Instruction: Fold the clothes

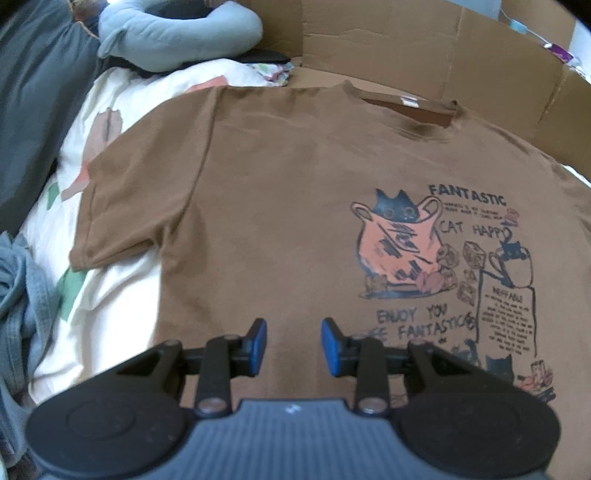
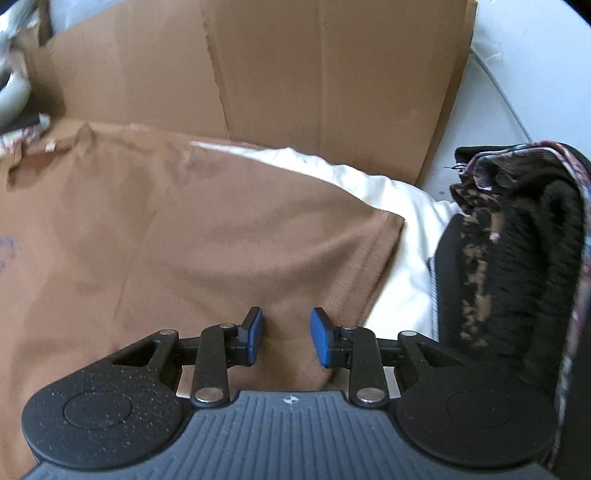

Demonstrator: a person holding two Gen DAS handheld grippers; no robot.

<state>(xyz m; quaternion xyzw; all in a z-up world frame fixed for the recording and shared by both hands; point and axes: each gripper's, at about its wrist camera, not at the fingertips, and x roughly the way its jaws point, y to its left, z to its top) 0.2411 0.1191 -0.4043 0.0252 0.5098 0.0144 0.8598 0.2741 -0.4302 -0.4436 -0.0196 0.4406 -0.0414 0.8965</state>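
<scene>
**Brown T-shirt laid flat, both grippers poised above it empty**

The bed (image 1: 122, 85), under a cream patterned cover, carries everything, and a sheet of flattened cardboard (image 1: 388, 40) stands along its far edge like a backstop. The brown T-shirt (image 1: 280, 177) lies spread print-up across the middle of the bed, collar (image 1: 410, 107) towards the cardboard and both sleeves out flat, which is likely the starting layout for a fold. A grey plush toy (image 1: 173, 29) sits at the far left corner. A heap of denim (image 1: 22, 280) lies at the left edge and a pile of dark knitwear (image 2: 517, 258) at the right edge, probably waiting their turn.

The left gripper (image 1: 293, 345) hangs over the shirt's lower body beside the cat print (image 1: 399, 243), jaws spread with nothing between them. The right gripper (image 2: 286, 339) hangs near the right sleeve's hem (image 2: 384, 258), jaws likewise parted and empty, seemingly placed to take that side.
</scene>
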